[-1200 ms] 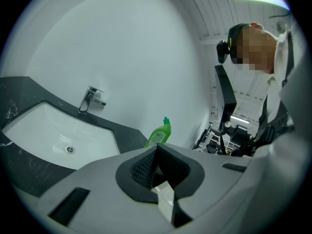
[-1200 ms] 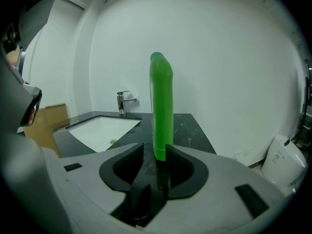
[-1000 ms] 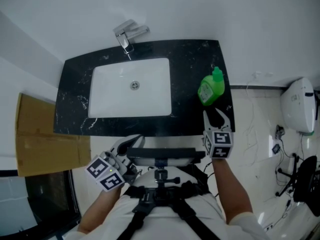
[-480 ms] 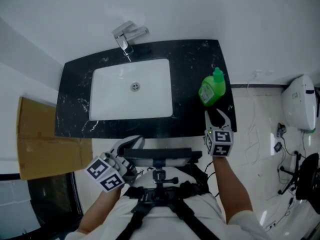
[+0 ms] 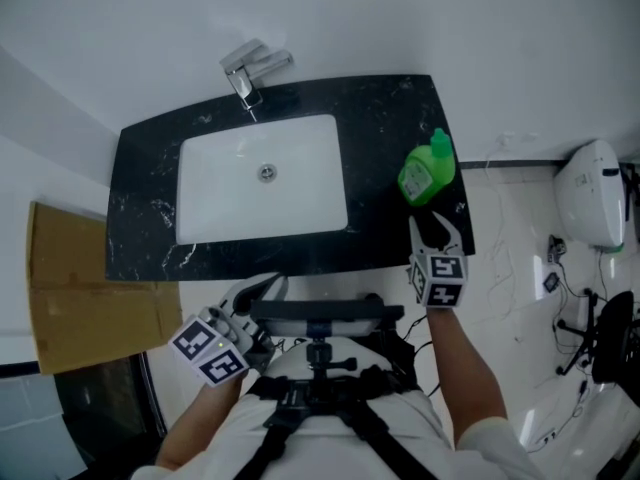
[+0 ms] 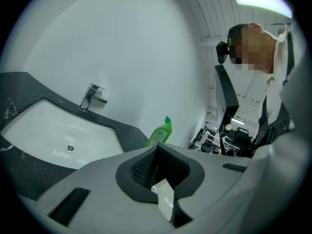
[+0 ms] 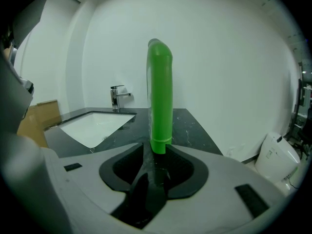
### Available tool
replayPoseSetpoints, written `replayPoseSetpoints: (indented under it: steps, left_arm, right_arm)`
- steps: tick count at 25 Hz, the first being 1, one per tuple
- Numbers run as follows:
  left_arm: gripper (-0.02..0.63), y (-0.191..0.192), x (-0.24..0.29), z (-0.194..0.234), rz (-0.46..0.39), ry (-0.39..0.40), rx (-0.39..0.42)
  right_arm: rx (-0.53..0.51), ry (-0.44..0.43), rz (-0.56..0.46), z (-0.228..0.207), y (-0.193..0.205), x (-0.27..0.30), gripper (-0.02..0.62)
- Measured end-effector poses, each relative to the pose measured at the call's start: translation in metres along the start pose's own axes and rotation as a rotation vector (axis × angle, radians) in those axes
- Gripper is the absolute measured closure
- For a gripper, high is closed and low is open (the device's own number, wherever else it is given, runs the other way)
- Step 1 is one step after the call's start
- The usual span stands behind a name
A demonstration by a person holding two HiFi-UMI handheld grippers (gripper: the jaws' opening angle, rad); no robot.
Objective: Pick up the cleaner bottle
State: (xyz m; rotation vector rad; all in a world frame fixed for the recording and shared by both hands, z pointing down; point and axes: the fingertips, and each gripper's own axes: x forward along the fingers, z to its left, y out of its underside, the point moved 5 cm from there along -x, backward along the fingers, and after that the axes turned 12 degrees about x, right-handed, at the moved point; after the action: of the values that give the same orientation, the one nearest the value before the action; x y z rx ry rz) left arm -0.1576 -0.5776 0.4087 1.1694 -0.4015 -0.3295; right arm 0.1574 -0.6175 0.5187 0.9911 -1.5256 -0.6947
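Green cleaner bottle (image 5: 427, 173), right of centre, label print too small to read; my right gripper (image 5: 436, 226) just below it, jaws spread.

Colours noted.

- Cleaner bottle (image 5: 427, 173): bright green all over, cap the same green, pale label on its face.
- Surface (image 5: 390, 118): black stone with thin white veining.
- Sink basin (image 5: 220, 183): plain white.
- Faucet (image 5: 250, 71): polished silver.
- Cardboard (image 5: 85, 288): flat tan-brown.
- Wall (image 5: 400, 18): white, unpatterned.
- My right gripper (image 5: 437, 233) and left gripper (image 5: 262, 290): light grey shells, each carrying a cube of black-and-white square markers.
- My right fingers (image 7: 127, 177) are lined black.
- My left fingers (image 6: 142, 168) show a black mesh texture.
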Motion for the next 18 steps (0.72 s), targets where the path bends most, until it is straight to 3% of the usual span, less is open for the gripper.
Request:
replayPoseSetpoints:
  steps: [6, 14, 18]
  left_arm:
    - [0.606, 0.004, 0.012, 0.007, 0.022, 0.034, -0.016]
    - [0.606, -0.005, 0.053, -0.006, 0.011, -0.018, -0.007]
    - [0.606, -0.004, 0.06, -0.007, -0.005, -0.043, -0.014]
  right_arm:
    - [-0.001, 0.004, 0.006, 0.001, -0.003, 0.002, 0.453]
    - [-0.007, -0.077, 0.023, -0.005, -0.007, 0.01, 0.452]
    - [-0.063, -0.125, 0.011, -0.003, -0.002, 0.013, 0.452]
